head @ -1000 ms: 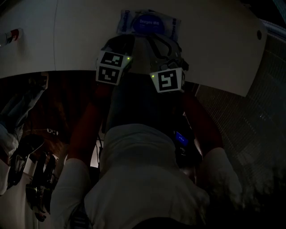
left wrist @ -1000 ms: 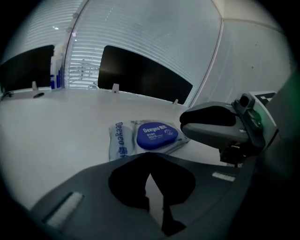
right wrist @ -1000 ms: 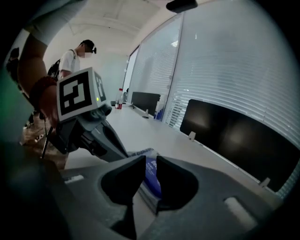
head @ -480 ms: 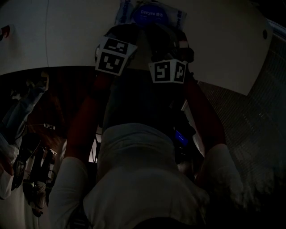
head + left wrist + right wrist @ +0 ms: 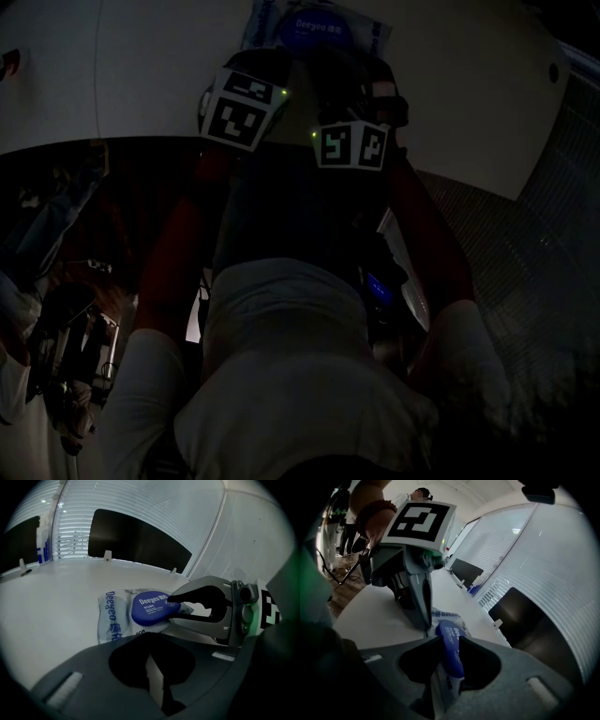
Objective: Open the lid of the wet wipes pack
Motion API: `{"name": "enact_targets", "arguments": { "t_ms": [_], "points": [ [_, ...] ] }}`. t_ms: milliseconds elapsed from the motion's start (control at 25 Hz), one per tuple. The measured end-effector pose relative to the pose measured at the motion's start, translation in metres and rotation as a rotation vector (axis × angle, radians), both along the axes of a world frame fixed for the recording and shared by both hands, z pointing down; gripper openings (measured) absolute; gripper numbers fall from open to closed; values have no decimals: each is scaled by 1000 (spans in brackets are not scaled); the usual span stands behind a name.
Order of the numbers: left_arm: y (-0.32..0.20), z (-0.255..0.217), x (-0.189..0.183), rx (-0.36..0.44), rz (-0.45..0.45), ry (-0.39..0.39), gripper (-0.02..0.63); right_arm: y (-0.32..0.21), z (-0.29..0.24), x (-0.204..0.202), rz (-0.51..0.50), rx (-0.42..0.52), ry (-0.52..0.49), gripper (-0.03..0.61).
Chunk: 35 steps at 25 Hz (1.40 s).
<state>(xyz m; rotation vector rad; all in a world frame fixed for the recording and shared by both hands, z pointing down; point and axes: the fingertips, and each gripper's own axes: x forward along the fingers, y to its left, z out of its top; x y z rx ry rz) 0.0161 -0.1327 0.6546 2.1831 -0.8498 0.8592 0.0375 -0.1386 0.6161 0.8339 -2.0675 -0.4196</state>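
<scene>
The wet wipes pack (image 5: 314,28) lies on the white table (image 5: 450,84) at the top of the head view, just past both grippers. In the left gripper view the pack (image 5: 112,616) is pale, with a round blue lid (image 5: 151,607). My right gripper (image 5: 172,604) is shut on the lid's right edge, one jaw above it and one below. The right gripper view shows the blue lid (image 5: 451,648) standing between my right gripper's (image 5: 450,641) jaws. My left gripper (image 5: 424,620) is shut, tips down on the pack's (image 5: 443,615) near edge, which it hides.
A dark panel (image 5: 140,545) and small clips stand along the table's far side, with bottles (image 5: 42,550) at the far left. The table's curved near edge (image 5: 141,142) runs just behind the marker cubes. Standing people (image 5: 344,522) and floor equipment (image 5: 66,356) are to the left.
Both grippers have moved forward to the pack, which sits higher in the head view than a second ago. Little has changed in the last half second.
</scene>
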Motion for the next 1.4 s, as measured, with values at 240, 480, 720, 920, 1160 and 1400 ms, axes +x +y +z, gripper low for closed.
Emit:
{"name": "enact_targets", "arguments": {
  "t_ms": [240, 480, 720, 920, 1160, 1400],
  "points": [
    [3, 4, 0, -35, 27, -12, 2, -1, -4, -1, -4, 21, 8, 97],
    [8, 5, 1, -138, 46, 38, 2, -4, -18, -4, 6, 52, -3, 97],
    [11, 5, 0, -135, 42, 29, 2, -15, -39, -4, 9, 88, -28, 97],
    [15, 4, 5, -135, 32, 36, 2, -32, -55, 1, 21, 110, -52, 97],
    [13, 5, 4, -146, 32, 42, 2, -75, -66, 6, 46, 128, -61, 97],
    [12, 3, 4, -151, 27, 47, 2, -115, -41, 15, 65, 87, -46, 97]
  ]
}}
